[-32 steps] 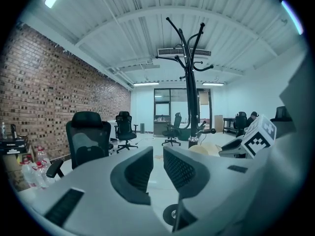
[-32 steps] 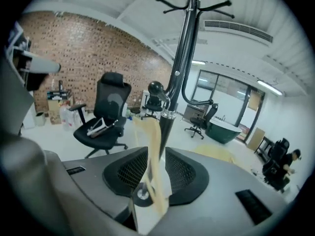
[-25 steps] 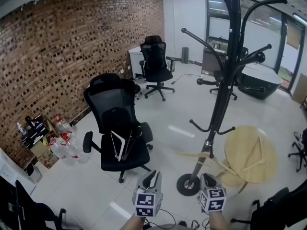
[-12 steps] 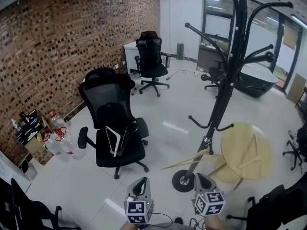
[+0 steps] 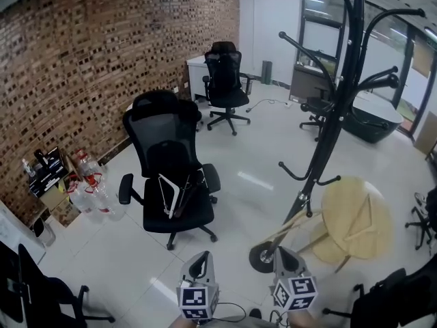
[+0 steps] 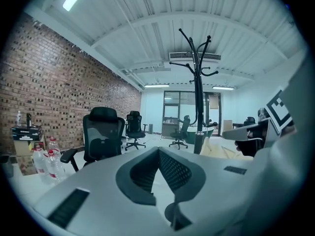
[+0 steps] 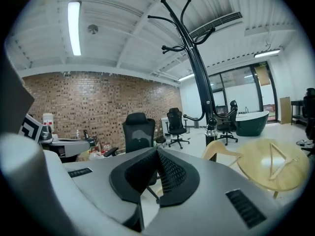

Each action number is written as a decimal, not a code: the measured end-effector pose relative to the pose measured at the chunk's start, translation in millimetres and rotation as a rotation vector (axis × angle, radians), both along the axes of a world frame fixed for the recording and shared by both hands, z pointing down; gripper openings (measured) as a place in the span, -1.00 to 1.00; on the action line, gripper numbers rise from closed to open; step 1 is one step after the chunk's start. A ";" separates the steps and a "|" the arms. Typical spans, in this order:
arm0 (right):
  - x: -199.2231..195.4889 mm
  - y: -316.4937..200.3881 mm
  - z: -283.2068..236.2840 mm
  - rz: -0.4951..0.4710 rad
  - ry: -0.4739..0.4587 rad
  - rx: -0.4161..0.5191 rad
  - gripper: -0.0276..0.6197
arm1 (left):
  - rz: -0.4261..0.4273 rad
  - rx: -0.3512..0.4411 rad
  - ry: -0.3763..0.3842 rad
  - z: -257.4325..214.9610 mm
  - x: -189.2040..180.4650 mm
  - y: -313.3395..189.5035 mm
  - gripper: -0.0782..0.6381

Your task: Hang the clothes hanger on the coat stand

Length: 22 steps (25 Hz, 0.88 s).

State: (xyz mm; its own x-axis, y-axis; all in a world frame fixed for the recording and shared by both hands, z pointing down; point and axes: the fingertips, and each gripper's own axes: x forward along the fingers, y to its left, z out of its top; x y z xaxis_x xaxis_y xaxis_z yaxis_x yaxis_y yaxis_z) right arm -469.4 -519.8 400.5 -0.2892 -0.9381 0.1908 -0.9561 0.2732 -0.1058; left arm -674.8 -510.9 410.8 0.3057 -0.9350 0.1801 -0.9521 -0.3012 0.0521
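Observation:
A few clothes hangers [image 5: 175, 195], pale and dark, lie propped on the seat of the black office chair [image 5: 166, 149] at centre left. The black coat stand [image 5: 330, 128] rises at the right, its round base [image 5: 262, 257] on the floor just ahead of my right gripper. My left gripper [image 5: 200, 258] and right gripper [image 5: 283, 251] sit low at the bottom edge, both well short of the chair. Each is shut with nothing between its jaws. The left gripper view shows the chair [image 6: 102, 134] and the coat stand [image 6: 198, 100] far ahead. The hangers are not clear there.
A round wooden table [image 5: 358, 217] stands right of the stand's base. Water bottles [image 5: 85, 191] line the brick wall at left. A second office chair [image 5: 226, 80] and a dark tub [image 5: 372, 118] stand further back. Another chair [image 5: 37, 292] is at bottom left.
Both grippers have sunk a little lower in the head view and drifted left. The coat stand now sits slightly further right in view. Nothing was picked up.

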 end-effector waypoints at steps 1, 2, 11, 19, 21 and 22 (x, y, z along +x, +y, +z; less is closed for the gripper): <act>-2.4 2.1 -0.3 -0.006 -0.002 0.003 -0.91 | -0.004 0.003 -0.002 -0.6 -0.9 2.6 -0.73; -4.6 4.7 0.1 -0.013 -0.005 0.004 -0.91 | -0.010 0.004 -0.002 0.0 -1.9 5.9 -0.73; -21.6 12.8 -4.6 -0.057 -0.018 0.017 -0.91 | -0.047 -0.005 0.000 2.1 -11.0 16.7 -0.73; -26.4 22.9 2.8 -0.068 -0.028 0.004 -0.91 | -0.065 -0.018 -0.005 10.7 -16.7 28.9 -0.73; -25.2 22.7 7.3 -0.066 -0.038 0.002 -0.91 | -0.069 -0.017 -0.008 14.1 -17.1 29.0 -0.73; -23.8 22.2 7.8 -0.065 -0.045 0.002 -0.91 | -0.070 -0.018 -0.008 14.7 -16.6 28.8 -0.73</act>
